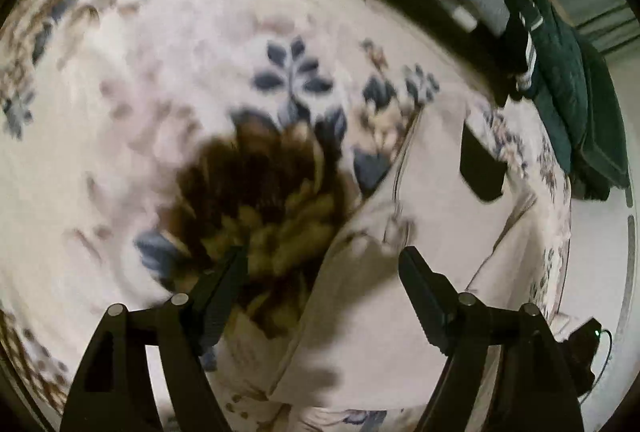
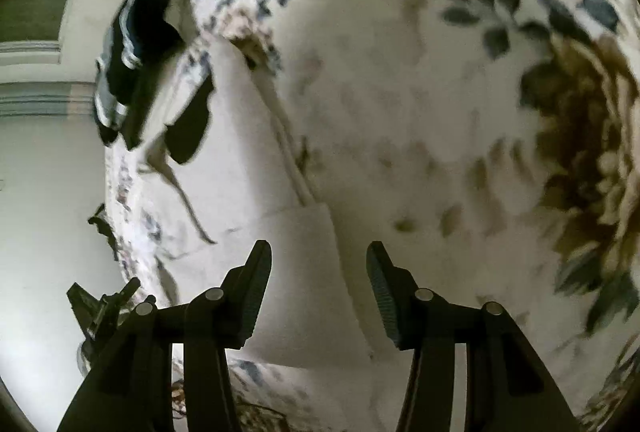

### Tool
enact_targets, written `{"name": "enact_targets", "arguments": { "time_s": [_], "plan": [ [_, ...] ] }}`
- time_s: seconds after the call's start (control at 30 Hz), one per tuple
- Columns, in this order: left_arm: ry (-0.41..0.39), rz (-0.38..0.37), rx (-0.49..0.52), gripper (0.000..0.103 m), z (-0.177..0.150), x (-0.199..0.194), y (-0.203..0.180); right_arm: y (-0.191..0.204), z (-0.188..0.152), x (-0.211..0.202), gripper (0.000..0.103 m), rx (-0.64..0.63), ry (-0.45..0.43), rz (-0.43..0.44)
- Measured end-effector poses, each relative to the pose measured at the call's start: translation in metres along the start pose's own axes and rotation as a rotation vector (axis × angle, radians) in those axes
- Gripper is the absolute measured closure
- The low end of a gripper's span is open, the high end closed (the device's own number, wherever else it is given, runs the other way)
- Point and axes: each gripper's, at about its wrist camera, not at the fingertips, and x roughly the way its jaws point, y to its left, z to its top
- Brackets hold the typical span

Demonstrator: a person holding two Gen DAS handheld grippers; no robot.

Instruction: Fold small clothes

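A cream-white small garment (image 1: 420, 216) lies flat on a floral bedspread (image 1: 160, 71). My left gripper (image 1: 322, 260) is open and empty, hovering over the garment's left edge. In the right wrist view the same garment (image 2: 248, 167) lies to the left and under my right gripper (image 2: 318, 256), which is open and empty above the garment's folded corner (image 2: 316, 228). A black patch (image 2: 192, 127) lies on the garment's far part; it also shows in the left wrist view (image 1: 480, 167). The views are motion-blurred.
A pile of dark green and black clothes (image 1: 560, 83) lies at the bed's far right edge; it shows in the right wrist view (image 2: 132, 55) too. A large brown flower print (image 1: 264, 207) marks the bedspread. A black device (image 1: 580, 348) sits beyond the bed edge.
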Motion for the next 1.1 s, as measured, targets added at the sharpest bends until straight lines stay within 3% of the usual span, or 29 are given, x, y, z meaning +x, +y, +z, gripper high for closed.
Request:
{"name": "enact_targets", "arguments": {
  "time_s": [0.13,0.17,0.2,0.23,0.27,0.3,0.43,0.57,0.67,0.77,0.83,0.87,0.93,0.97,1.1],
  "plan": [
    [0.047,0.022,0.107,0.029,-0.009,0.029,-0.015,0.004,-0.004,0.029,0.051,-0.053,0.034,-0.020],
    [0.048,0.025,0.130,0.036,-0.010,0.033,-0.018,0.008,-0.004,0.036,0.054,-0.070,0.036,-0.026],
    [0.047,0.024,0.160,0.068,-0.011,0.038,-0.022,0.013,-0.005,0.040,0.061,-0.090,0.023,-0.041],
    [0.056,0.036,0.191,0.088,-0.011,0.043,-0.027,0.018,-0.006,0.042,0.085,-0.109,0.005,-0.062],
    [0.061,0.050,0.209,0.096,-0.012,0.044,-0.030,0.022,-0.007,0.044,0.097,-0.122,-0.010,-0.089],
    [0.042,0.058,0.235,0.096,-0.013,0.041,-0.034,0.025,-0.008,0.044,0.098,-0.131,-0.027,-0.105],
    [-0.024,0.063,0.301,0.097,-0.015,0.014,-0.048,0.037,-0.009,0.027,0.100,-0.151,-0.110,-0.140],
    [-0.019,0.047,0.309,0.097,-0.006,0.011,-0.051,0.045,-0.006,0.014,0.100,-0.161,-0.162,-0.183],
    [0.058,0.067,0.272,0.096,0.002,0.035,-0.038,0.040,-0.001,0.022,0.100,-0.159,-0.129,-0.229],
    [0.149,0.039,0.166,0.091,0.012,0.050,-0.021,0.032,0.009,0.043,0.098,-0.121,-0.013,-0.257],
    [0.132,0.037,0.148,0.082,0.022,0.039,-0.022,0.035,0.018,0.042,0.092,-0.106,0.014,-0.263],
    [0.100,0.046,0.159,0.076,0.028,0.031,-0.025,0.038,0.023,0.040,0.080,-0.106,0.014,-0.261],
    [0.042,0.026,0.180,0.050,0.045,0.016,-0.036,0.051,0.040,0.026,0.056,-0.119,-0.022,-0.240],
    [0.017,0.004,0.188,0.033,0.057,0.012,-0.043,0.056,0.046,0.022,0.053,-0.129,-0.033,-0.233],
    [-0.017,-0.026,0.288,0.033,0.105,0.030,-0.084,0.090,0.094,0.017,0.053,-0.183,-0.079,-0.220]
  ]
}}
